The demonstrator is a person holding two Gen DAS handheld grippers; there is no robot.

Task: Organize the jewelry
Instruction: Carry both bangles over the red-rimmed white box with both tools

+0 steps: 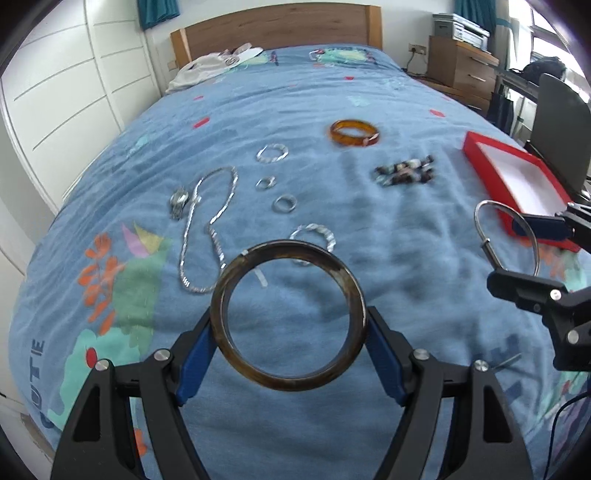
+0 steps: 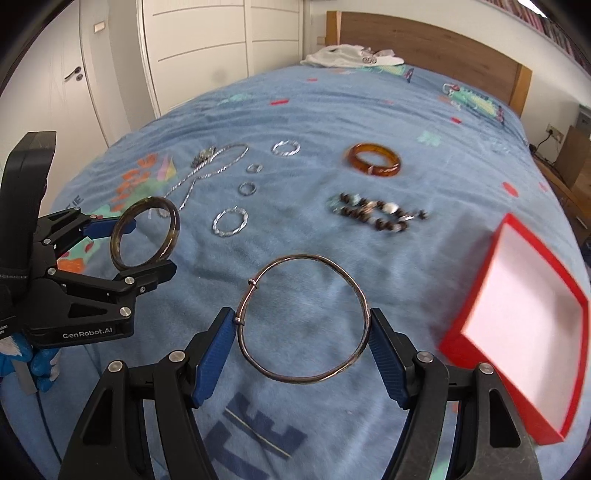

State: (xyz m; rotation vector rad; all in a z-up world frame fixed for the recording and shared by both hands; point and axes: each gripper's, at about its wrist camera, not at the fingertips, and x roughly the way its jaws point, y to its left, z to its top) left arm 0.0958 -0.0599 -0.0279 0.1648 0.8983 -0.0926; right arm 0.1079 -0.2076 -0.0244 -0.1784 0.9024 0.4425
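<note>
Nearest, the left gripper clamps a dark brown mottled bangle and the right gripper clamps a thin silver wire bangle above the blue patterned bedspread, an open red white-lined box right, an amber bangle farther off.

Wooden headboard, white wardrobe doors, daylight

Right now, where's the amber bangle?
The amber bangle lies flat on the blue bedspread toward the headboard, in neither tool. The beaded bracelet lies just nearer the cameras, and the twisted silver ring lies to its left.
</note>
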